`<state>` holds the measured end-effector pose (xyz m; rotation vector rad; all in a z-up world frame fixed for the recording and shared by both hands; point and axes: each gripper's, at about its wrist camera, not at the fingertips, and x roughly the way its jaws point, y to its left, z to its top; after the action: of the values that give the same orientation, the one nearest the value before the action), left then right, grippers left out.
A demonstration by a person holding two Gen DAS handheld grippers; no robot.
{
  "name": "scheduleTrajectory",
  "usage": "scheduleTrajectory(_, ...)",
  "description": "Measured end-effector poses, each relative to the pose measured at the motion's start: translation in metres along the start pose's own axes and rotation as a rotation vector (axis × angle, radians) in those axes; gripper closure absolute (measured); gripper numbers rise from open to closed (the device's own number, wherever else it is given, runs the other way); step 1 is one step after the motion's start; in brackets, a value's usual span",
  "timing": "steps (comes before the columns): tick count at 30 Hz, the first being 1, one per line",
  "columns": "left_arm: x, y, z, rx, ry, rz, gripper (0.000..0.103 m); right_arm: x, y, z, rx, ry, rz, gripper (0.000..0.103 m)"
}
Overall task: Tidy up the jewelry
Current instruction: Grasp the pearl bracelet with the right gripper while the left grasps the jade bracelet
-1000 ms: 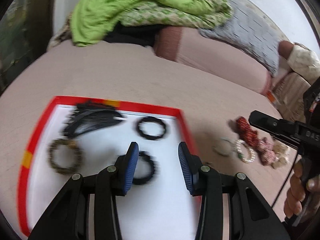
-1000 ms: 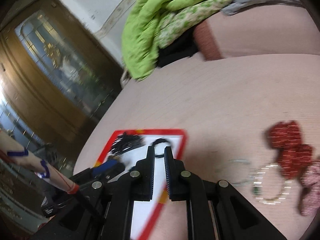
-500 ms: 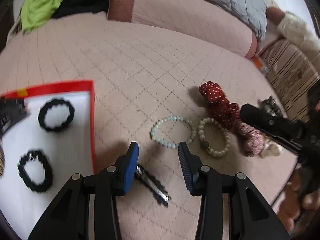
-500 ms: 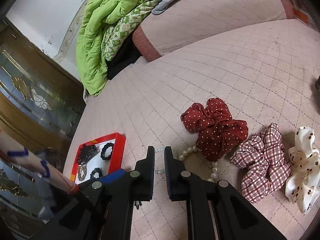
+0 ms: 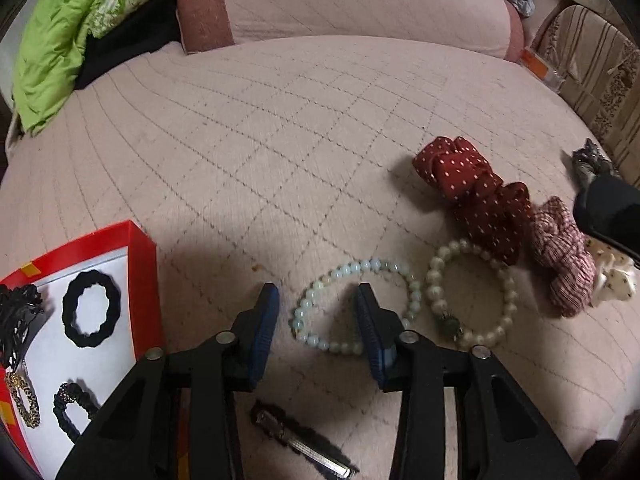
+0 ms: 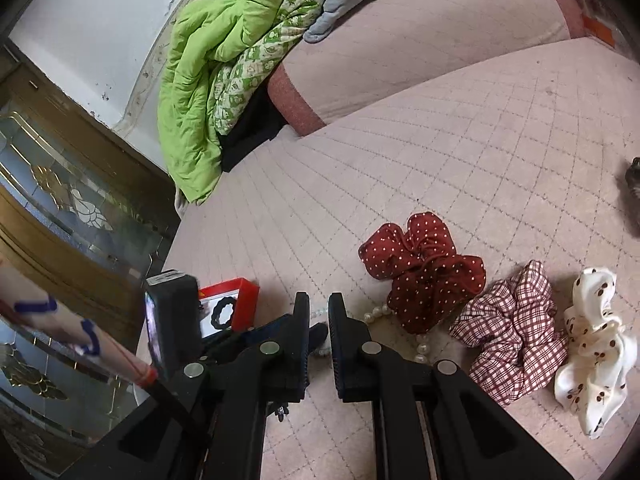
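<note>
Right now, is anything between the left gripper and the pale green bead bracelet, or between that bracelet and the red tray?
Nothing visible blocks either. The left gripper is open and straddles the near-left arc of the pale green bead bracelet. Only bare quilted bedspread lies toward the red tray; the hair clip lies nearer the camera, off that line.

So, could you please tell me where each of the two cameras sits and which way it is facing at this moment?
Left wrist: sits on the left gripper, looking steeply down at the quilted bed; its open jaws, which have just been closing, straddle the pale green bead bracelet without pressing it.
Right wrist: sits on the right gripper, shut and empty, looking less steeply across the bed; a sleeve shows at left.
Shared: red dotted scrunchie, red tray, green quilt.
</note>
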<state>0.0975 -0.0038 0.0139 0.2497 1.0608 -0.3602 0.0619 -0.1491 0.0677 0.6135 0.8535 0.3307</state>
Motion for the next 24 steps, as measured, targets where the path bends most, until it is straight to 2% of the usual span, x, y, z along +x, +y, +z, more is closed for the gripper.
scheduleTrajectory(1, 0.000, -0.004, 0.000, 0.011, -0.012, 0.024, 0.077, 0.000, 0.000, 0.000, -0.001, 0.002, -0.003, 0.092)
scheduleTrajectory(2, -0.001, -0.007, 0.000, 0.022, -0.025, 0.042, 0.095, 0.002, -0.001, -0.001, -0.001, 0.007, -0.007, 0.092)
scheduleTrajectory(3, -0.004, -0.009, -0.001, 0.025, -0.033, 0.047, 0.098, 0.003, -0.002, -0.001, 0.000, 0.010, -0.009, 0.092)
scheduleTrajectory(8, -0.037, 0.004, -0.010, -0.047, -0.113, -0.053, 0.098, 0.011, -0.002, 0.000, -0.006, 0.029, -0.036, 0.092)
scheduleTrajectory(10, -0.055, 0.010, -0.012, -0.063, -0.155, -0.071, 0.098, 0.016, 0.000, -0.002, -0.024, 0.047, -0.052, 0.092)
scheduleTrajectory(16, -0.097, 0.037, -0.018, -0.125, -0.230, -0.167, 0.098, 0.044, 0.005, -0.009, -0.071, 0.137, -0.100, 0.092)
scheduleTrajectory(21, -0.118, 0.061, -0.029, -0.140, -0.305, -0.143, 0.098, 0.063, 0.011, -0.016, -0.134, 0.176, -0.163, 0.092)
scheduleTrajectory(24, -0.119, 0.080, -0.032, -0.178, -0.317, -0.154, 0.098, 0.075, 0.015, -0.022, -0.181, 0.205, -0.197, 0.092)
